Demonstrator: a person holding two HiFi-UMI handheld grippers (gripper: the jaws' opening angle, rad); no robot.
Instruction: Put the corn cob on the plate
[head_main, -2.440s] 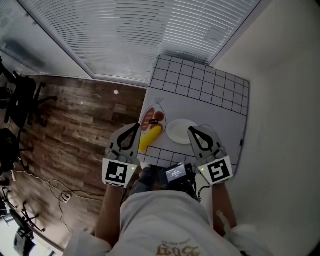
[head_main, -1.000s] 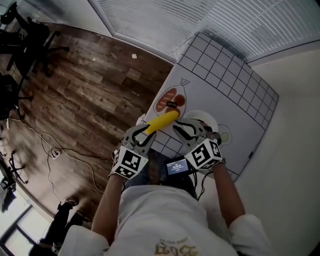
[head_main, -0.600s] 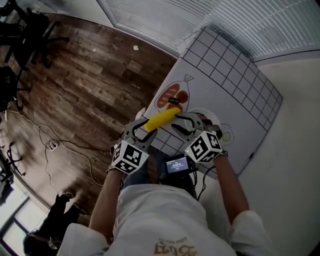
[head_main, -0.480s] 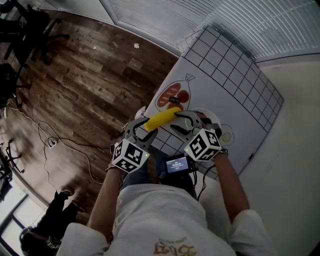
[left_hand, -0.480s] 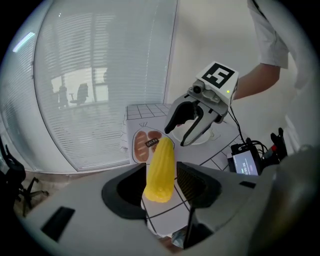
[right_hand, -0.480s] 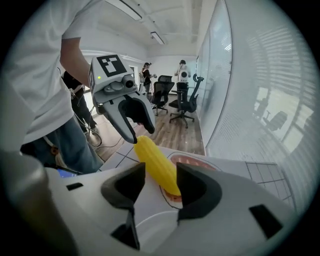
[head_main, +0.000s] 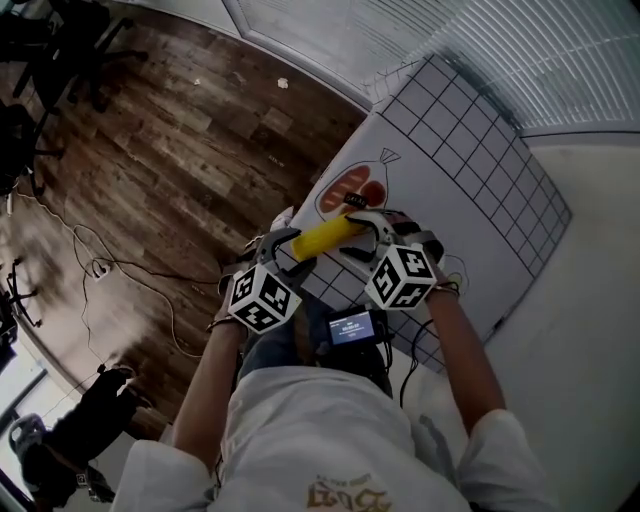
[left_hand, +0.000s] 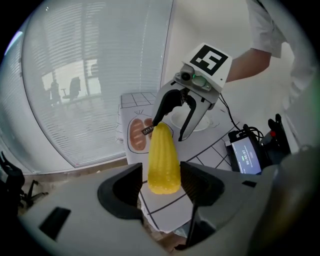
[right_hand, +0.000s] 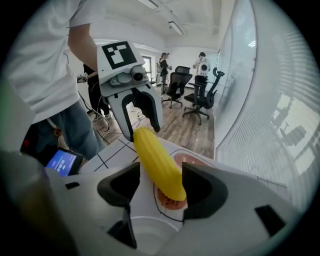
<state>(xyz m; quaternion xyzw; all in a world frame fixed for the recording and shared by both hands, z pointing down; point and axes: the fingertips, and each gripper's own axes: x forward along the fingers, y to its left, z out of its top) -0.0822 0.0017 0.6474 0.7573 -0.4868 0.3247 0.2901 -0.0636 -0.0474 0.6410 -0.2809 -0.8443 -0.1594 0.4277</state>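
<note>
Left tongs (left_hand: 161, 184) and right tongs (right_hand: 161, 186) both stood spread, jaws just having opened, and neither was pinching anything. The corn cob (head_main: 325, 237) lay between them, one end inside each pair of jaws, with a gap showing on at least one side of it. Whether the cob rested on the table or on the lower jaws was hard to say.

The cob was not on the plate (right_hand: 150, 232). It sat just beside the plate, above the near edge of the white sheet (head_main: 470, 130), and its far end crossed a printed food drawing (head_main: 352, 190). From overhead the right tongs and their marker cube covered almost all of the plate. In the right gripper view only its rim showed, cut off at the bottom.

The sheet carried a black grid. Dark wood flooring (head_main: 150, 130) ran alongside with cables (head_main: 130, 290) trailing over it, and blinds (head_main: 560, 50) lined the window. A small lit screen (head_main: 350, 325) hung at the person's waist, and office chairs (right_hand: 200, 97) stood far back.
</note>
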